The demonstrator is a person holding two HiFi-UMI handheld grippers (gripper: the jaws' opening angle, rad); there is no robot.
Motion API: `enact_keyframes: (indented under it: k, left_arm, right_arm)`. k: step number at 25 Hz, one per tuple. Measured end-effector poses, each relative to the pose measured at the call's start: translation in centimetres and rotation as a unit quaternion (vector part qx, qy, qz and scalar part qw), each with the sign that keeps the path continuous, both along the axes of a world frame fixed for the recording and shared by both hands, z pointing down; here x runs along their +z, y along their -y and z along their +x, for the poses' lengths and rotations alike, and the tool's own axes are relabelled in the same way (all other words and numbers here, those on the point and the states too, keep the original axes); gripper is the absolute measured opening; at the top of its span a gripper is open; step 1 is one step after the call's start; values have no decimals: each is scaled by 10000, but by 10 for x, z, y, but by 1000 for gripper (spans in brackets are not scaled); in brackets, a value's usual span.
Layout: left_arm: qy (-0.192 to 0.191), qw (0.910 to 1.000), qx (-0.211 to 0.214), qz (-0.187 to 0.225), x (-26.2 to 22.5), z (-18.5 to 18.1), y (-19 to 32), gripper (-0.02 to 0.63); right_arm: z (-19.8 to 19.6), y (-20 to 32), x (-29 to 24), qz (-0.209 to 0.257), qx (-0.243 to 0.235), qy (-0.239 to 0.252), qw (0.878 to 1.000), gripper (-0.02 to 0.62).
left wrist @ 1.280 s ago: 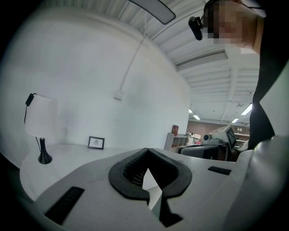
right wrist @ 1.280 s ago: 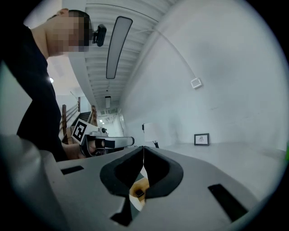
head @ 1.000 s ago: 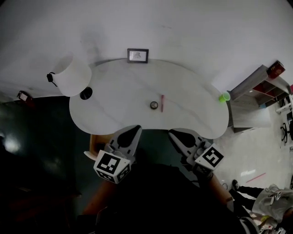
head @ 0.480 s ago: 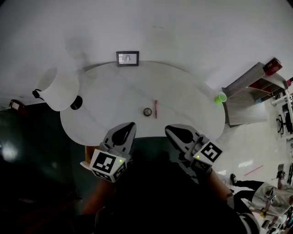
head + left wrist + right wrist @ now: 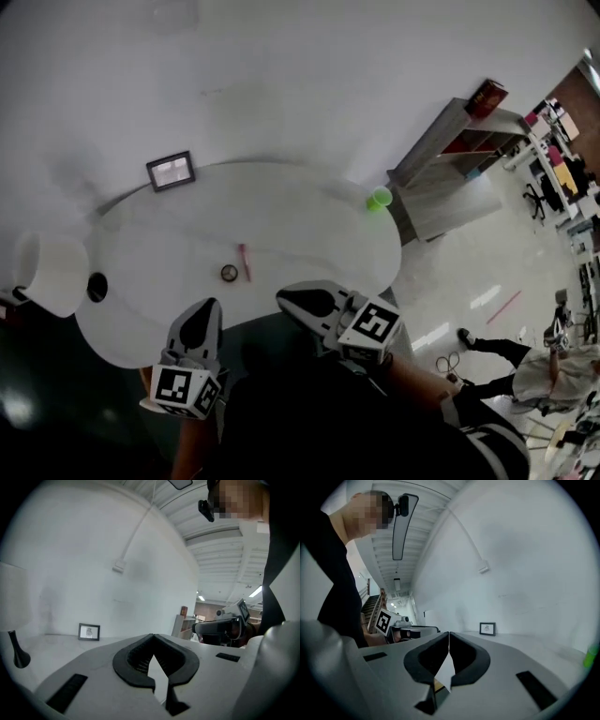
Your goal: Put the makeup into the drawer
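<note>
On the white table [image 5: 309, 234] lie a small round makeup pot [image 5: 229, 273] and a thin pink makeup stick [image 5: 245, 262], side by side near the front edge. My left gripper [image 5: 206, 307] hovers at the table's front edge, shut and empty, below and left of the pot. Just right of the two items, over the same edge, is my right gripper [image 5: 283, 296], also shut with nothing in it. In the left gripper view the left gripper [image 5: 152, 637] has its jaws together, and in the right gripper view so does the right gripper [image 5: 448, 634]. No drawer shows in any view.
A small picture frame [image 5: 171, 171] stands at the table's back by the white wall. A white lamp shade [image 5: 52, 272] and its black base [image 5: 97, 287] are at the left end. A green cup [image 5: 379, 199] sits at the right end, beside a grey shelf unit [image 5: 450, 159].
The head view has swung, so the table and its items now sit further left and lower. Both grippers have shifted left in the picture and stay shut.
</note>
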State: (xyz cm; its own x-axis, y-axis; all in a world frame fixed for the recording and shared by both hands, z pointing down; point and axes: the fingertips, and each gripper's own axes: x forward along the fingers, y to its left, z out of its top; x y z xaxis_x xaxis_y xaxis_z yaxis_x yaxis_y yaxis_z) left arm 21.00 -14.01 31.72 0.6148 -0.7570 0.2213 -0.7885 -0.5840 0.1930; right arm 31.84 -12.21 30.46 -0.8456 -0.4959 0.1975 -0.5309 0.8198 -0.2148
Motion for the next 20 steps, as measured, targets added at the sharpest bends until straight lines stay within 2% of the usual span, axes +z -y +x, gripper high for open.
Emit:
enact_keyframes:
  k: [3, 9, 16, 20]
  left_arm:
    - [57, 9999, 100, 15, -1, 15, 5, 9]
    - [-95, 9984, 513, 212, -11, 47, 14, 11]
    - [6, 9962, 860, 158, 2, 63, 11, 11]
    - [65, 9957, 919, 109, 11, 60, 16, 11]
  right_arm:
    - [9, 1, -9, -19, 111, 138, 9998, 17]
    - [35, -3, -16, 156, 488, 168, 9985, 17]
    - [45, -14, -18, 330, 652, 304, 9969, 17]
    - [47, -13, -11, 203, 706, 203, 9971, 17]
